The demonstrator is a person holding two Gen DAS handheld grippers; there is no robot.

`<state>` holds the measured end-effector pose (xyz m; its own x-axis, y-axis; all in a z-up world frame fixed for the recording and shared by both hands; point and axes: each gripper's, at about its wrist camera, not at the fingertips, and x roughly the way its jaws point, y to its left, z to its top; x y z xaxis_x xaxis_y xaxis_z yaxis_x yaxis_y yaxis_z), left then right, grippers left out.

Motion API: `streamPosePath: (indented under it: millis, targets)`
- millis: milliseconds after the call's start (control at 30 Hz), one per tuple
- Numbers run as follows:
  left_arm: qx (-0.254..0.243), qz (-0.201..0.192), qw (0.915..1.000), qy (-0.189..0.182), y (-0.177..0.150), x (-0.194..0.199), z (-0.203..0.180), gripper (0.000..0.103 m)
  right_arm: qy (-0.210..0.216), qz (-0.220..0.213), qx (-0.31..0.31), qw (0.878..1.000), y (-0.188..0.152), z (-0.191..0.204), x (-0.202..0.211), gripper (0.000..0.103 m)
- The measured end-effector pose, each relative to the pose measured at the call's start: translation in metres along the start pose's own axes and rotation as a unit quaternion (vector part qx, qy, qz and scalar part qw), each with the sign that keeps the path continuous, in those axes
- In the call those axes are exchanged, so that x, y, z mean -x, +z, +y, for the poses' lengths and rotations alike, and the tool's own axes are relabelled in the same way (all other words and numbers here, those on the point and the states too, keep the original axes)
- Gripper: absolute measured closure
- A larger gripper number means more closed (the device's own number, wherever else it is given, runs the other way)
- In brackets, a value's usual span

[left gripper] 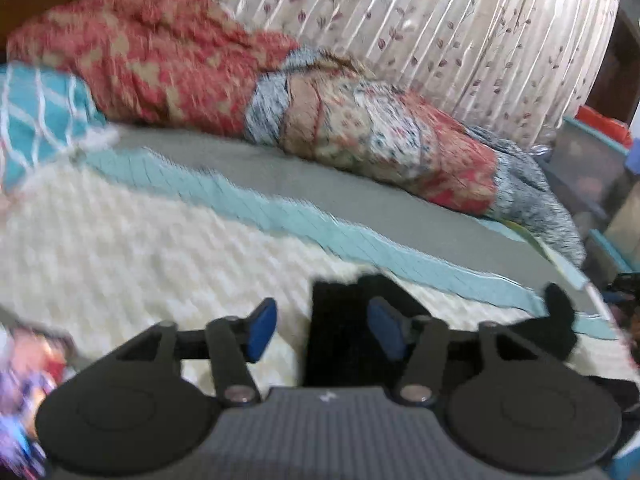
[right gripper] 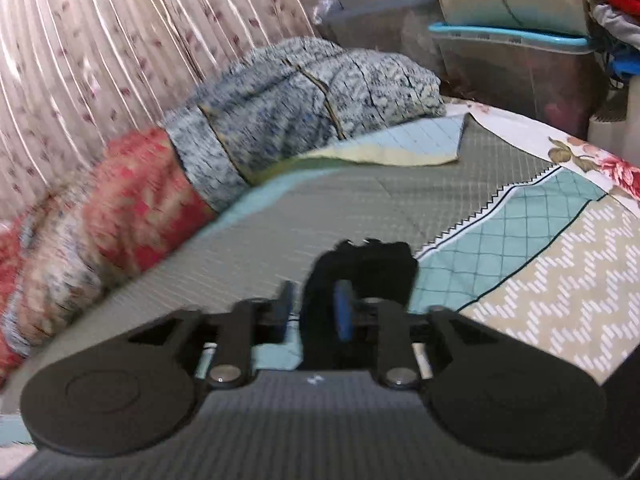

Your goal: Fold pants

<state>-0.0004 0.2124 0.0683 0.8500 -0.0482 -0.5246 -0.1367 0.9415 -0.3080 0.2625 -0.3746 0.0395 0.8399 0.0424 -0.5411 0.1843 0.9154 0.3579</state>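
black fabric is what i look for first, and starting on my left side the pants (left gripper: 340, 332) show as a dark flat piece between the blue pads (left gripper: 262, 330) of the left gripper (left gripper: 322, 330), lying over the cream quilt (left gripper: 120, 240). the jaws there stand wide apart; the right pad seems to sit against the cloth while the left pad is clear of it, so i judge nothing is pinched on that side. further right in the same view a second dark lobe of the pants pokes up near the bed edge. behind it a bundle of red floral bedding (left gripper: 160, 60) lies along the curtain (left gripper: 440, 20), well apart from the work. moving to my right side, the right gripper (right gripper: 316, 308) has its jaws much closer together, with a bunched black wad of the pants (right gripper: 368, 268) rising between and past the pads; it looks gripped, though blur keeps me from being sure the near pad is touching. below it lie the grey sheet (right gripper: 320, 200) and a teal patterned cover (right gripper: 520, 220). my worry is an uneven lift: with one side loose, the cloth could slide out of the left jaws and swing, spoiling the fold, or the right grip could pinch several layers and drag the quilt.
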Motion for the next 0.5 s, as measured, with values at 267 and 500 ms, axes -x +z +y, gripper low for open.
streamPosePath:
  millis: [267,500]
  targets:
    - [-0.139,0.022,0.9900,-0.009,0.019,-0.065,-0.039,0.002,-0.060,0.005,-0.072,0.996,0.006,-0.050,-0.049,0.049]
    - [-0.082,0.087,0.9918,-0.045,0.011,-0.107,-0.036,0.027,-0.058,0.040,-0.154,0.986,0.015,-0.085,-0.091,0.050]
